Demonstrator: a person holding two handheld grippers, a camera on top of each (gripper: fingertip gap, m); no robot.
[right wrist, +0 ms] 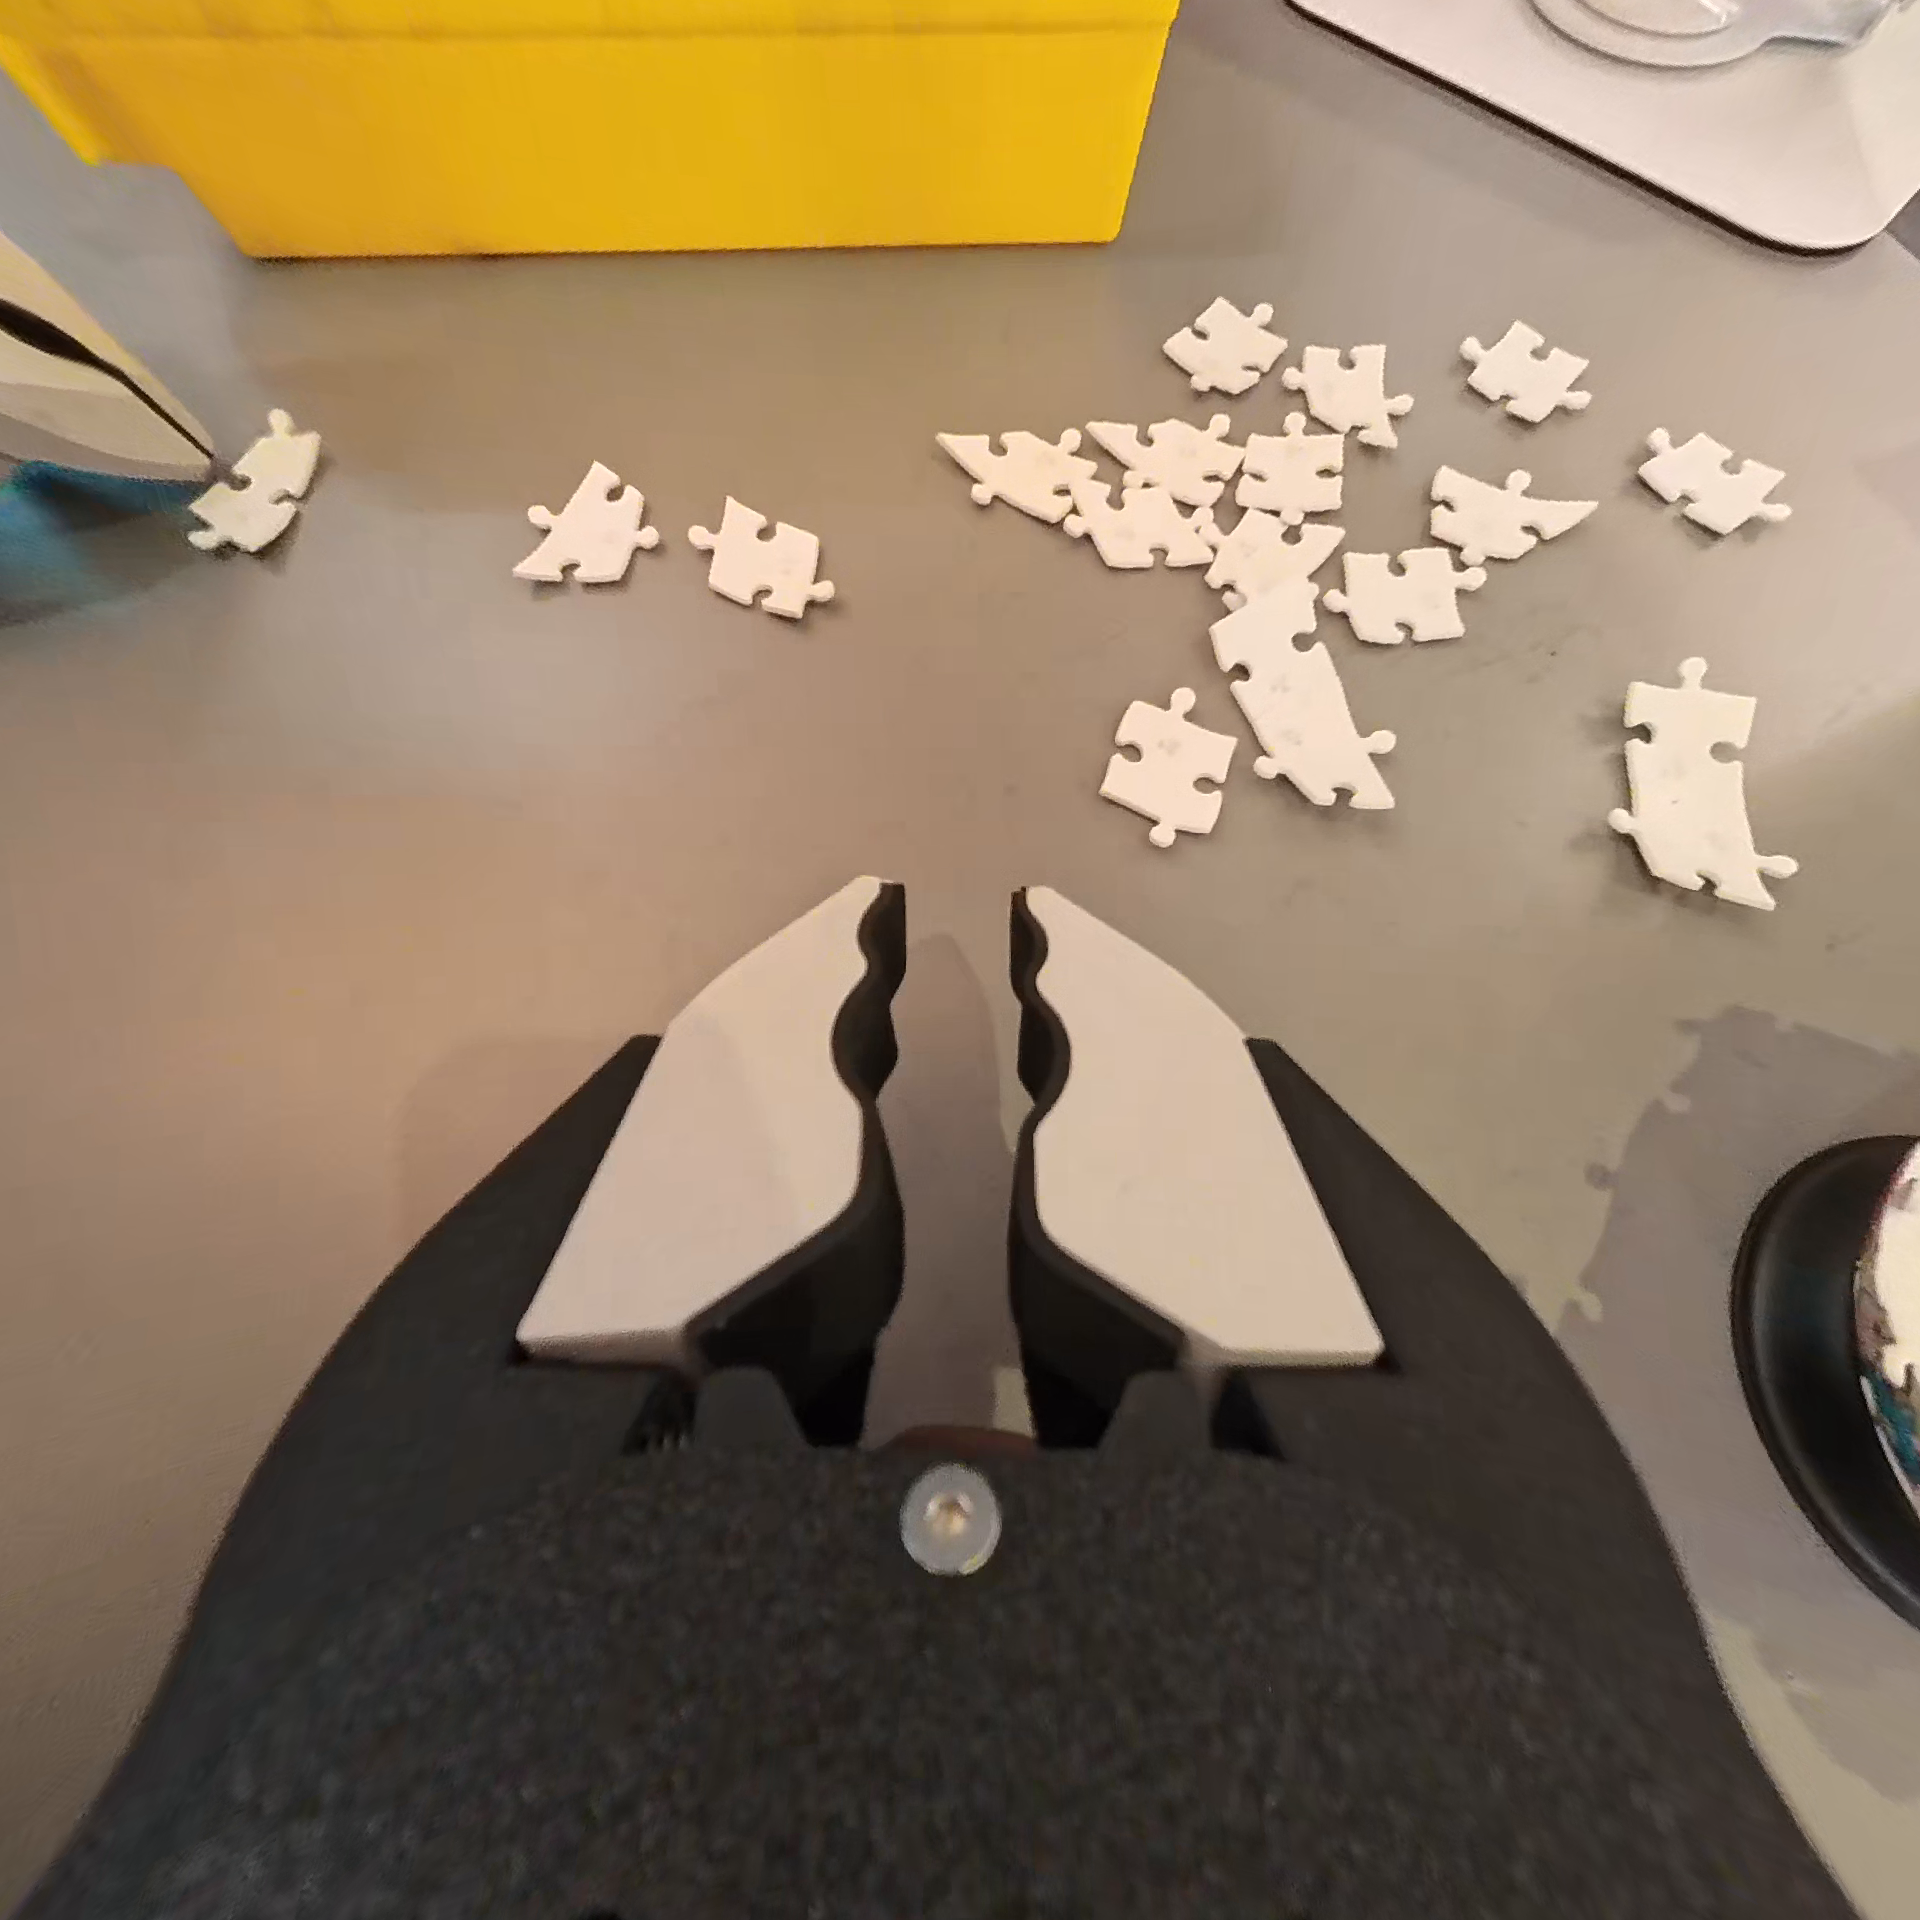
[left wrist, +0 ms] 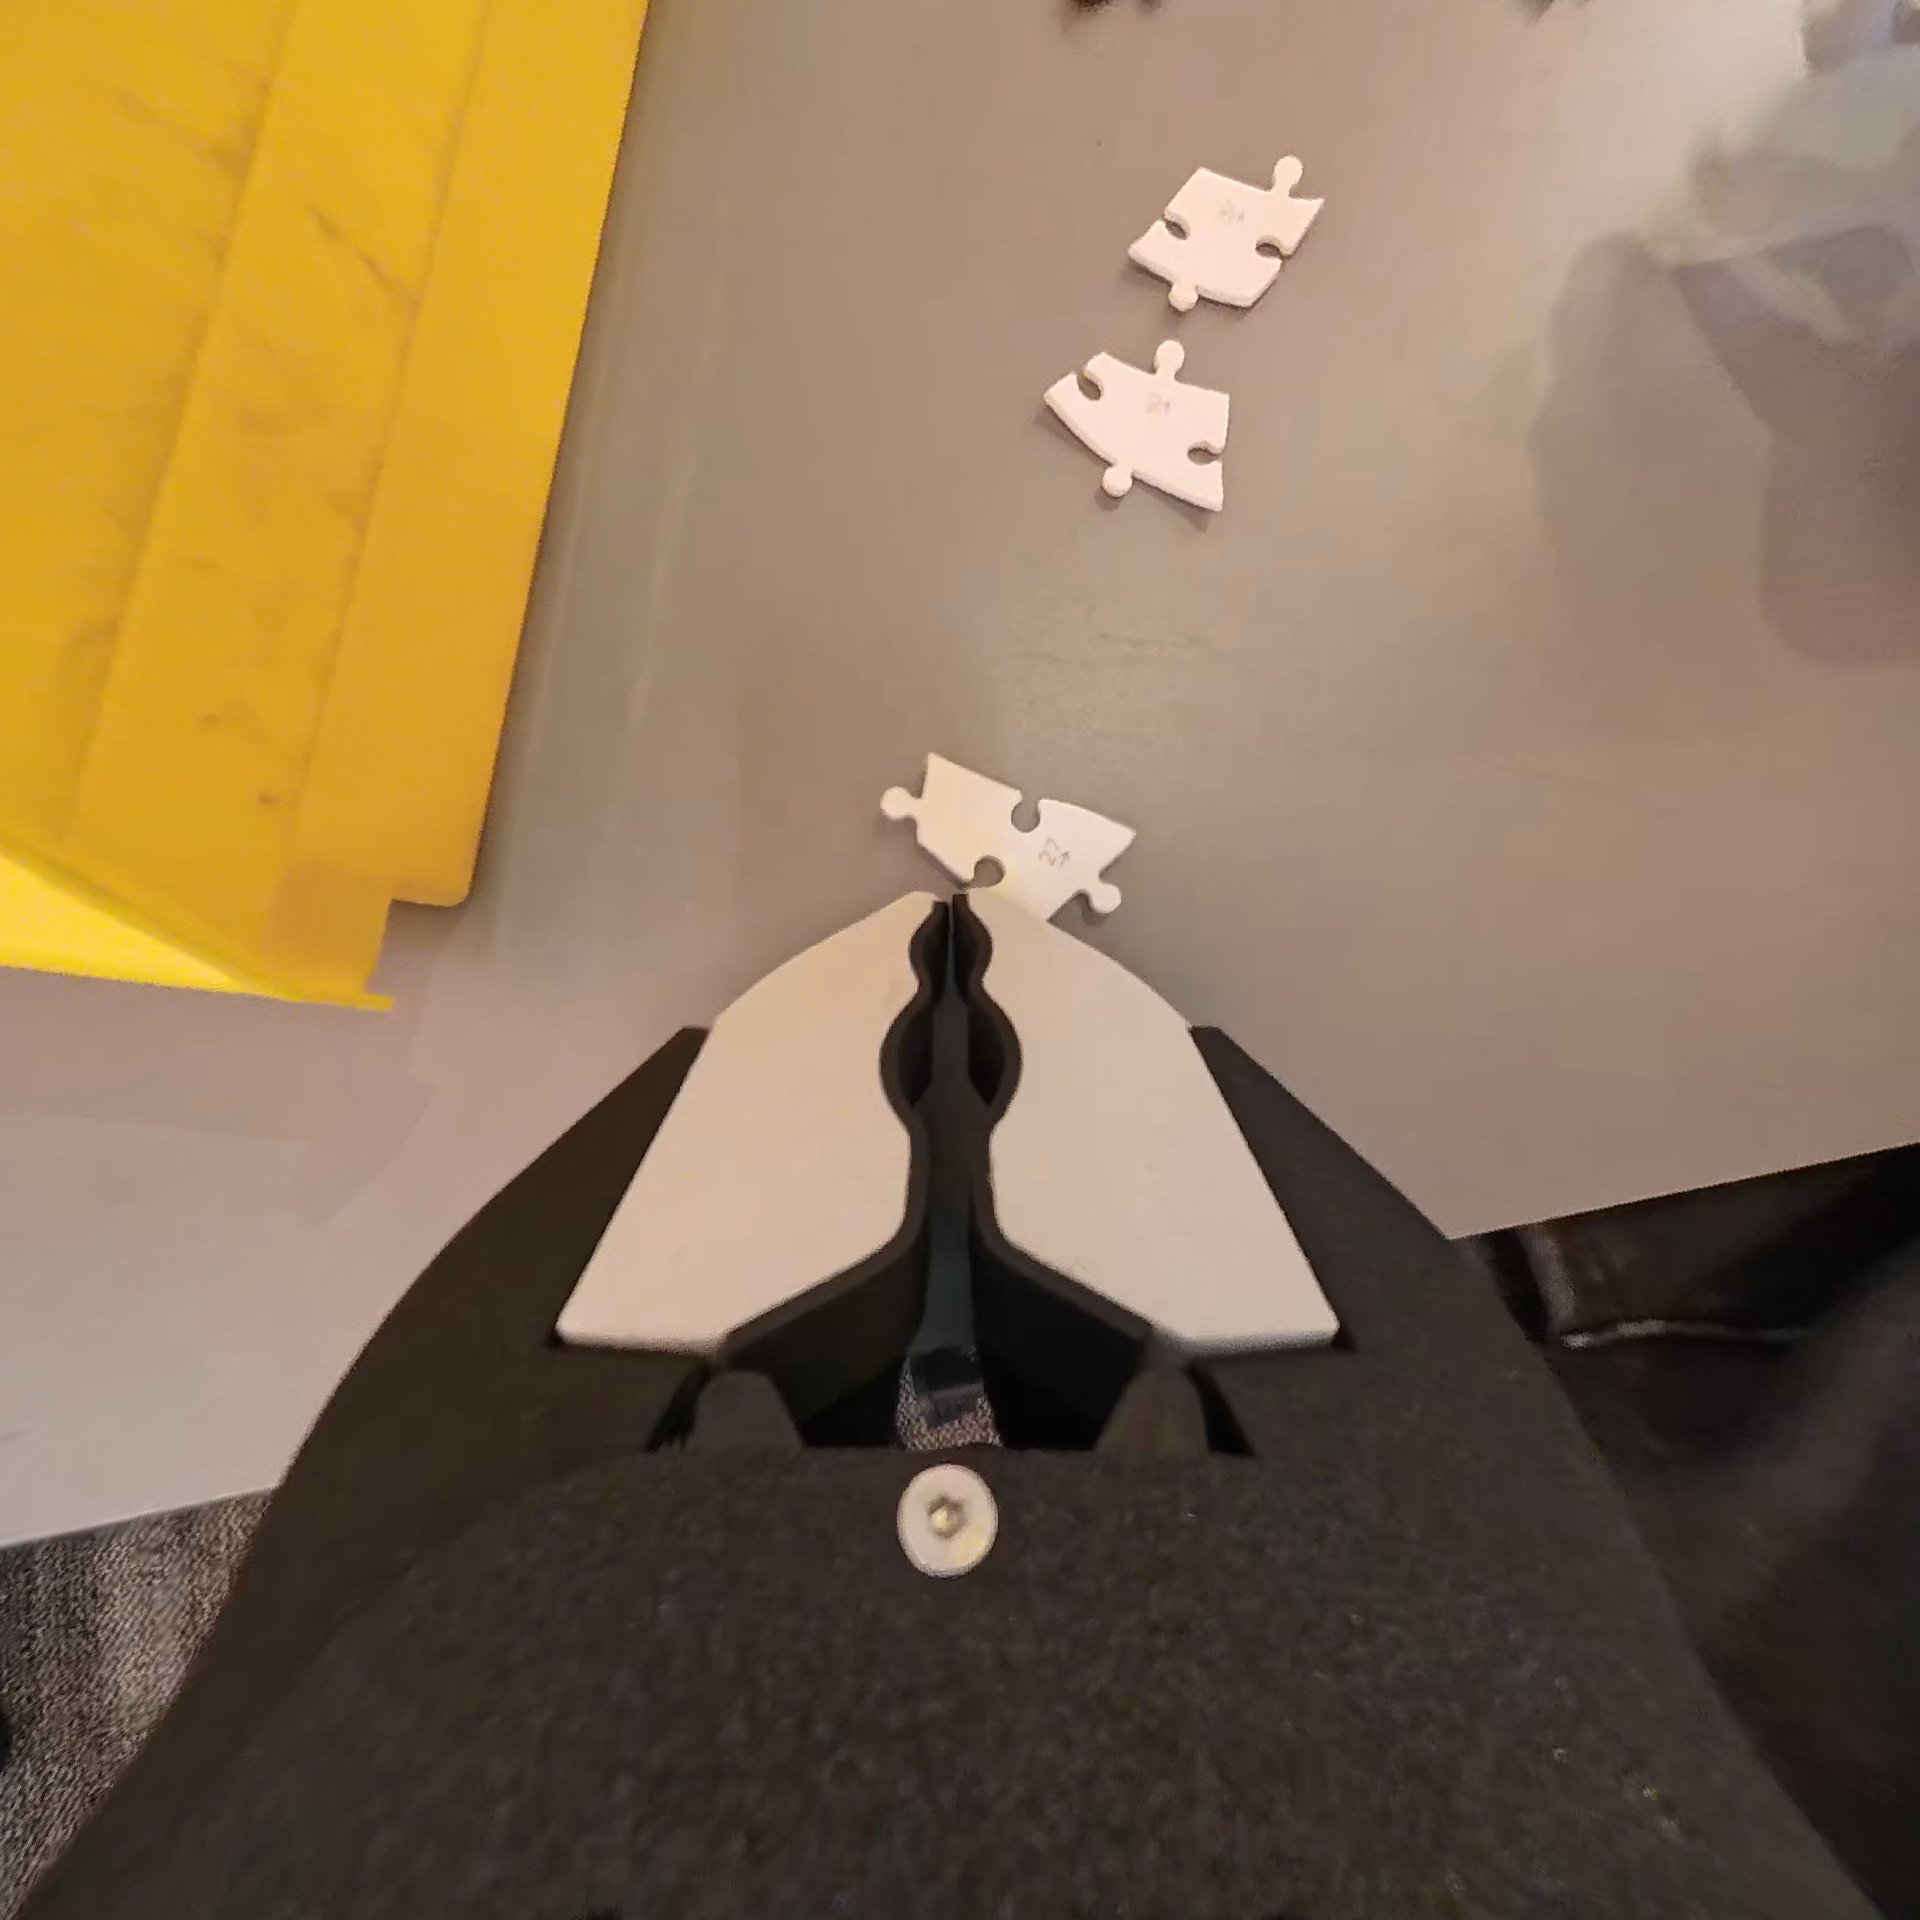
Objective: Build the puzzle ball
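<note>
My left tool (left wrist: 958, 906) has its two fingers pressed together, with the tips pinching the near edge of a white joined pair of puzzle pieces (left wrist: 1013, 836). In the right wrist view the same pair (right wrist: 258, 480) sits at the tip of that tool at the far left. Whether the pair is lifted or lies flat on the grey desk (left wrist: 1351, 831) cannot be determined.

To the left of this tool lies a yellow box (left wrist: 260, 468). Ahead of it, two single white pieces rest flat on the desk, well apart from the tool: a nearer piece (left wrist: 1143, 431) and a farther piece (left wrist: 1226, 234), just beside each other without touching.

My right tool (right wrist: 958, 894) has its fingers spread with a clear gap between the tips. It holds nothing, and I cannot tell whether it touches the desk.

Ahead and to the right of this tool lies a loose cluster of white pieces (right wrist: 1278, 520), some overlapping. A longer joined strip (right wrist: 1694, 784) lies apart at the right.

At the right edge, a black stand (right wrist: 1797, 1382) carries a printed curved shell (right wrist: 1891, 1351), only partly in view.
</note>
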